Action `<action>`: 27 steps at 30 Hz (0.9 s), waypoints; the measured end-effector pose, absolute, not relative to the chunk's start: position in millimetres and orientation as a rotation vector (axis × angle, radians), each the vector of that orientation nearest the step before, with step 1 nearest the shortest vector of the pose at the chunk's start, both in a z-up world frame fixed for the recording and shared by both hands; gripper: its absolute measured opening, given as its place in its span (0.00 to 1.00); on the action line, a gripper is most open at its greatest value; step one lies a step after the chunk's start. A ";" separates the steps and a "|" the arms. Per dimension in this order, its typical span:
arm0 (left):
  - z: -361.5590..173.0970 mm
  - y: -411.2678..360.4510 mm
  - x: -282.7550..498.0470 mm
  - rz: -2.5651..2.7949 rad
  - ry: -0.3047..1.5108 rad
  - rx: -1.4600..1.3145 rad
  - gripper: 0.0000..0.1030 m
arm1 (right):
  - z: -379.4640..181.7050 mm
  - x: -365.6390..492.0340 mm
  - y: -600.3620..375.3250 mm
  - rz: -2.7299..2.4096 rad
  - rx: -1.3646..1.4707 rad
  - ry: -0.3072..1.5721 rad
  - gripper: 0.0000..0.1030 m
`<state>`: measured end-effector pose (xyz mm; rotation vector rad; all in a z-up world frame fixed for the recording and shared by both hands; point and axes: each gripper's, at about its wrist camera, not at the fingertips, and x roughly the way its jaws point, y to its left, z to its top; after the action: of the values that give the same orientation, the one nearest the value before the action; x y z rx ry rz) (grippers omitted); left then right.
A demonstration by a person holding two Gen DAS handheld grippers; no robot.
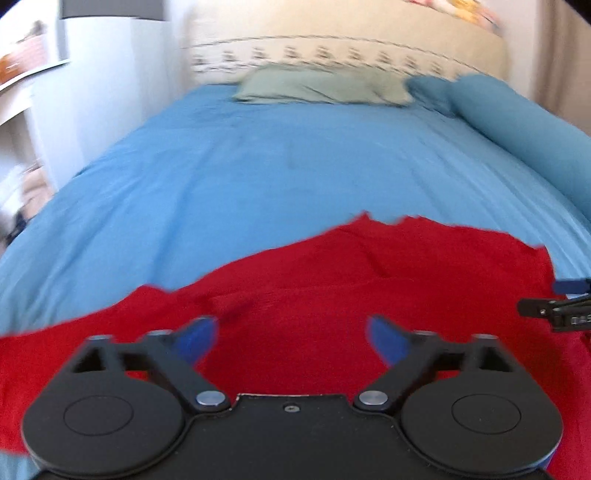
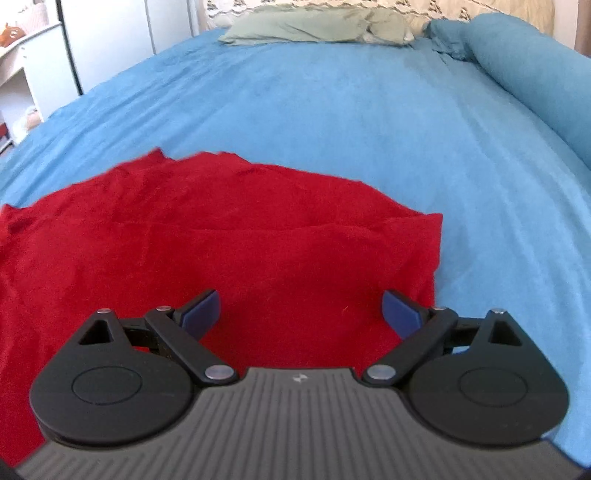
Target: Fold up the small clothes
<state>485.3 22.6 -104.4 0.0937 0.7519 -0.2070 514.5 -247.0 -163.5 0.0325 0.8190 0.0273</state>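
A red garment lies spread and rumpled on the blue bed sheet. It also shows in the right wrist view, with its right edge near the right finger. My left gripper is open and empty, low over the red cloth. My right gripper is open and empty, over the garment's right part. The tip of the right gripper shows at the right edge of the left wrist view.
A green pillow lies at the head of the bed. A blue rolled bolster runs along the right side. White furniture stands to the left of the bed. The blue sheet stretches beyond the garment.
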 end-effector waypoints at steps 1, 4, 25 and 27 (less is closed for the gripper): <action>-106.8 19.7 490.6 -0.220 0.751 0.102 0.99 | -160.1 507.8 -248.4 0.047 0.045 0.804 1.00; -120.9 13.6 512.2 -0.237 0.761 0.126 0.99 | -161.7 490.4 -250.7 0.049 0.050 0.810 1.00; -64.6 69.3 468.6 -0.184 0.775 -0.043 1.00 | -125.8 435.9 -259.1 0.014 0.106 0.756 1.00; -47.0 89.1 450.5 -0.136 0.762 -0.040 1.00 | -102.2 430.3 -243.2 0.051 0.084 0.723 1.00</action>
<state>450.5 89.1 -47.0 -0.0405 0.7615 -0.1357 430.3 -243.2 -102.2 0.0836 0.7227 0.0510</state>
